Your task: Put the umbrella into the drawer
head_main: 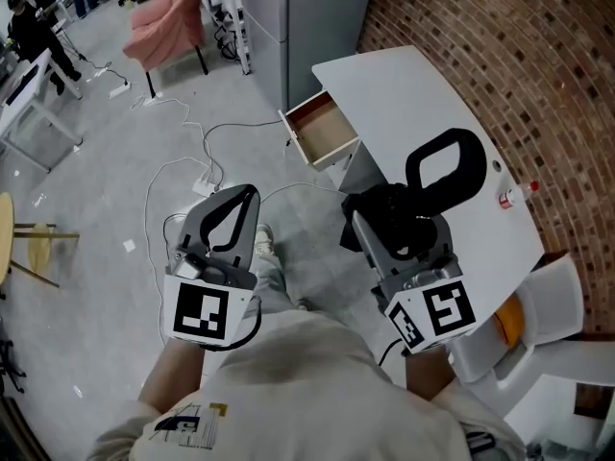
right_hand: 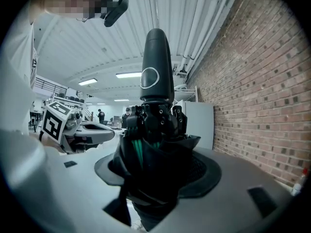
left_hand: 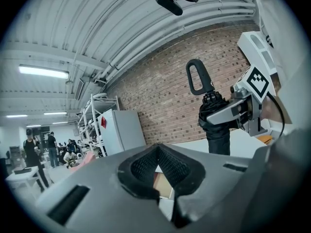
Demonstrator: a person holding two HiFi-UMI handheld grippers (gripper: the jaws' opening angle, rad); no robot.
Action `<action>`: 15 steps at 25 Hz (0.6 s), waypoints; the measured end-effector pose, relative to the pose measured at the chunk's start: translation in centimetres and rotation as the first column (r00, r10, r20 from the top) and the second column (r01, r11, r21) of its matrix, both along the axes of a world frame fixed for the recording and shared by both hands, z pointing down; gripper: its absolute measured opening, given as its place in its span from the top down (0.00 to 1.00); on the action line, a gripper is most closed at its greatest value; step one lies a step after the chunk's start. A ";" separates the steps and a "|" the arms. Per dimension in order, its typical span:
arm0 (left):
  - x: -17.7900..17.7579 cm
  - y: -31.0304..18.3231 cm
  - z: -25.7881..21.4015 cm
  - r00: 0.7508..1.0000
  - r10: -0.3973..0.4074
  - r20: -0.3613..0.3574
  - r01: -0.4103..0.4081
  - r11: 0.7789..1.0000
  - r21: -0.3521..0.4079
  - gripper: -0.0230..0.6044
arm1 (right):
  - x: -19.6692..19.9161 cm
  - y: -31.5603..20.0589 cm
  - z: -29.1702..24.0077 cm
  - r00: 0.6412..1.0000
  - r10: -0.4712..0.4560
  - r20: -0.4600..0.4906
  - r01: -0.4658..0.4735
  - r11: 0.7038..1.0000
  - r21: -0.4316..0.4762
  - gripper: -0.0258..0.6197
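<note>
A black folded umbrella with a loop handle stands upright between the jaws of my right gripper, which is shut on its body. In the right gripper view the umbrella fills the middle, handle up. The left gripper view shows the umbrella in the right gripper at the right. The wooden drawer hangs open from the near-left end of the white table, ahead of both grippers. My left gripper is held over the floor left of the umbrella, its tips together and nothing in them.
A grey cabinet stands behind the drawer, and a brick wall runs past the table. Cables lie on the floor, with a pink chair beyond. A small red-capped bottle is on the table, a white chair at the lower right.
</note>
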State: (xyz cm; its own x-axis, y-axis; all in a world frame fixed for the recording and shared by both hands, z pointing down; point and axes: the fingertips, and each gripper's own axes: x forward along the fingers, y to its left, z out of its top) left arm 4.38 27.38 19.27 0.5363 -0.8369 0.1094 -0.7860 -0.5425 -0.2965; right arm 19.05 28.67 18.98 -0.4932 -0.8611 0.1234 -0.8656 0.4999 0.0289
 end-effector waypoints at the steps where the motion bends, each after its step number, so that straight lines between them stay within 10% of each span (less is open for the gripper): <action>1: -0.1 -0.6 0.1 1.000 0.003 0.000 -0.003 1.000 -0.001 0.95 | -0.2 -0.6 0.2 1.000 0.002 -0.001 -0.002 1.000 -0.002 0.55; 15: -2.1 -12.2 2.5 1.000 0.031 -0.006 -0.031 0.998 -0.055 0.95 | -2.7 -12.2 2.9 0.999 0.012 -0.046 -0.015 0.998 -0.061 0.55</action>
State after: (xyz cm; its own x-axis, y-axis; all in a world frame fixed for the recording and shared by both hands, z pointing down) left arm 2.26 15.21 21.77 0.5626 -0.8126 0.1522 -0.7702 -0.5820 -0.2608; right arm 16.38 16.48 21.92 -0.4741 -0.8577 0.1988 -0.8708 0.4902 0.0384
